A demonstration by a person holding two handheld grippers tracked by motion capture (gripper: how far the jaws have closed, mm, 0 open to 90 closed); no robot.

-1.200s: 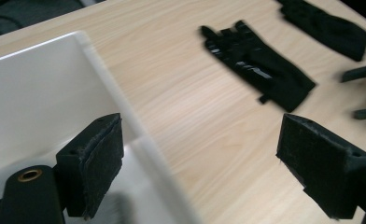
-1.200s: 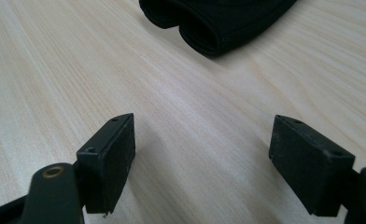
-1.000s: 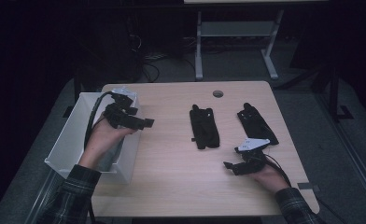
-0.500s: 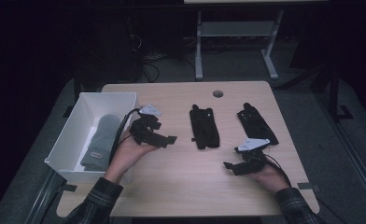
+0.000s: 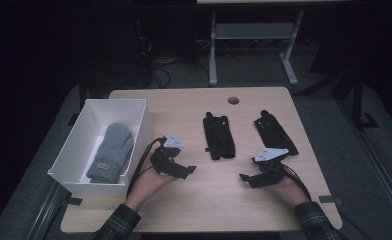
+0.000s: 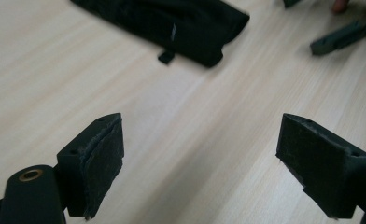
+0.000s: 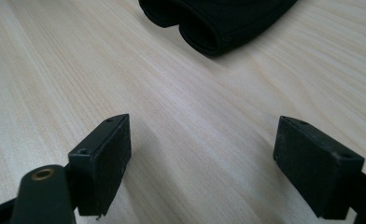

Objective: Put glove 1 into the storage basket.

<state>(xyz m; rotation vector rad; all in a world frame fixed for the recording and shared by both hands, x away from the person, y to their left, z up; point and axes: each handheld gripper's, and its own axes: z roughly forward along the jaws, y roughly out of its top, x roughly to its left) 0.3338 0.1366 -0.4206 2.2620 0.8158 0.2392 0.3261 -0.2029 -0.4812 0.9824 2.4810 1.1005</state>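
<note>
Evidently the left gripper (image 5: 176, 167), jaws spread and empty, is facing the middle black glove (image 5: 218, 136) lying flat on the table (image 5: 194, 210), probably soft, limp and light, best pinched at its cuff.

The top edge of the left tool view cuts off the middle glove (image 6: 172, 23); the grey mitten's (image 5: 111, 152) label is too small to read.
</note>
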